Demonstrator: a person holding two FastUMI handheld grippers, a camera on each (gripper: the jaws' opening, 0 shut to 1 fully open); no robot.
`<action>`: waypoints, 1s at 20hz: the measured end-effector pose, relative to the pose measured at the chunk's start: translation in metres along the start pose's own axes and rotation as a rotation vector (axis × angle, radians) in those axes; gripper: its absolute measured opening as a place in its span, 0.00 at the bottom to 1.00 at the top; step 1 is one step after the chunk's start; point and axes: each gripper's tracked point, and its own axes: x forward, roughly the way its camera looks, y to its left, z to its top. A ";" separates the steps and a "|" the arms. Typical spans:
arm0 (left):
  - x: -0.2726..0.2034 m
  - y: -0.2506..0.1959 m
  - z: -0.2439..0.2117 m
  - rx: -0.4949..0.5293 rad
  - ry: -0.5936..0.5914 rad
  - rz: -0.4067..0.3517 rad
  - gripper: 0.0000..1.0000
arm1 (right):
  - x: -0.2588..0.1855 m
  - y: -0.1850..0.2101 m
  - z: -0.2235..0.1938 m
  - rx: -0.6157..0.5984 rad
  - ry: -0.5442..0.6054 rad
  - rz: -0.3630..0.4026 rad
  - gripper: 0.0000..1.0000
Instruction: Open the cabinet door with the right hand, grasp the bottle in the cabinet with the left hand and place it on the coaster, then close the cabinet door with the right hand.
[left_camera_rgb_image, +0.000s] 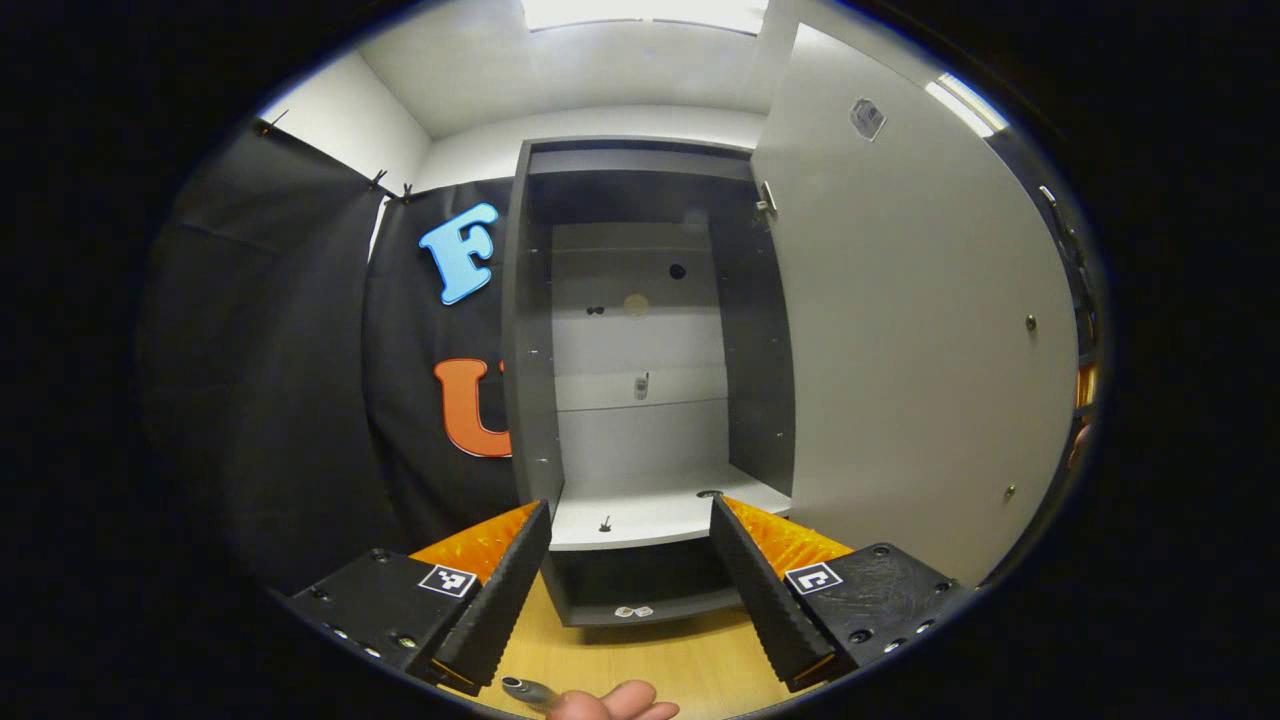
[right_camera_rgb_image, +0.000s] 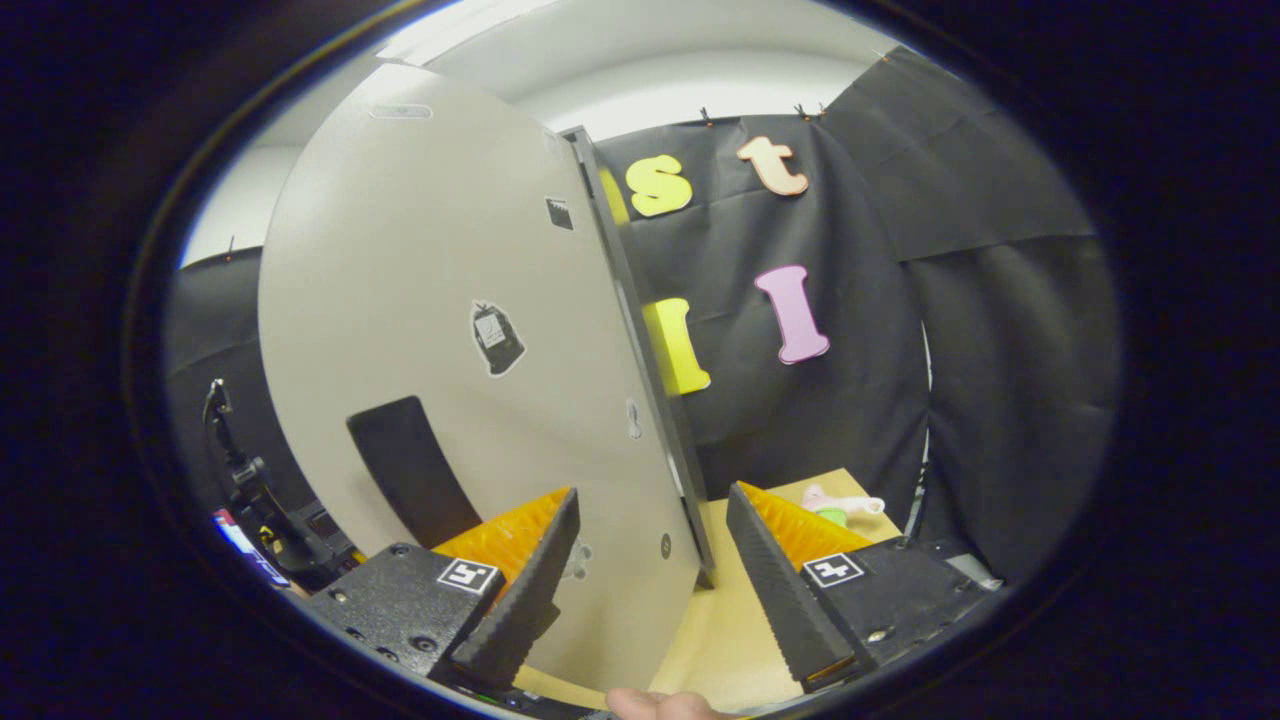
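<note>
cabinet door (right_camera_rgb_image: 450, 330): upright, swung open, edge between right tongs (right_camera_rgb_image: 650, 570) | left tongs (left_camera_rgb_image: 630, 570): spread, empty, facing cabinet (left_camera_rgb_image: 640, 400) | both spread, empty | wooden tabletop (left_camera_rgb_image: 650, 660) below

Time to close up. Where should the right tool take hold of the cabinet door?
The dark handle, or what looks like one, low on the cabinet door's outer face: the rest is flat panel with nothing to pinch. Come straight at that face with the open right tool, one finger each side.
</note>
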 end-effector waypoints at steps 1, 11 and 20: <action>-0.002 0.006 -0.004 0.003 0.014 0.011 0.96 | 0.003 0.007 0.001 0.012 0.003 0.021 0.96; -0.027 0.043 -0.018 -0.024 0.058 0.100 0.96 | 0.032 0.066 0.005 0.090 0.061 0.192 0.96; -0.059 0.082 -0.016 -0.010 0.048 0.221 0.96 | 0.066 0.116 -0.001 0.149 0.094 0.322 0.96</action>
